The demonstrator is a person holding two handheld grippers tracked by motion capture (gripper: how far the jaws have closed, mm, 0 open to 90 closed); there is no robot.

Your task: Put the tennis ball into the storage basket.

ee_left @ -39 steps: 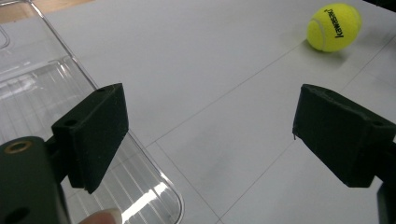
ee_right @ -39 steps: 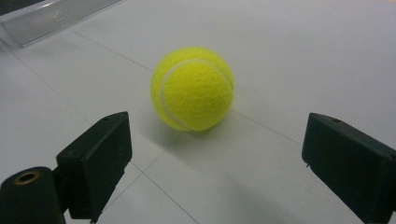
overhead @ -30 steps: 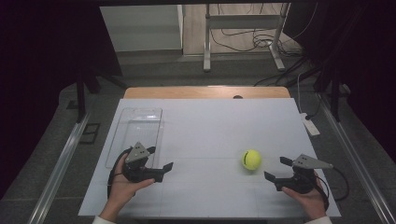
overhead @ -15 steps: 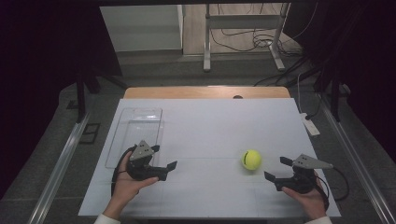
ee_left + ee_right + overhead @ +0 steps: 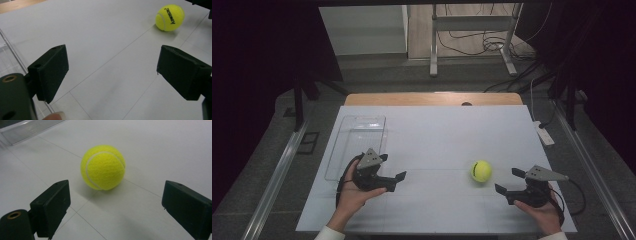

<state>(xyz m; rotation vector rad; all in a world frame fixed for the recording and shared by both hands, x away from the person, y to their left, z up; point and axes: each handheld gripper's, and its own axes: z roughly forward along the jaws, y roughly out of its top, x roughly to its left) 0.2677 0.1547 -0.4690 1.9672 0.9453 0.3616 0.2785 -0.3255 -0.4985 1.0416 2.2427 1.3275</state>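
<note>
We've got the right gripper (image 5: 509, 182) w/ jaws apart, lined up on the ball (image 5: 103, 167) for a grab; left gripper (image 5: 394, 180) also apart, idle by the tray (image 5: 343, 150).

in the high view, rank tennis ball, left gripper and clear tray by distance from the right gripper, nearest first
1. tennis ball, just to the left of the right gripper
2. left gripper, across the table at the left
3. clear tray, far left, beyond the left gripper
</note>
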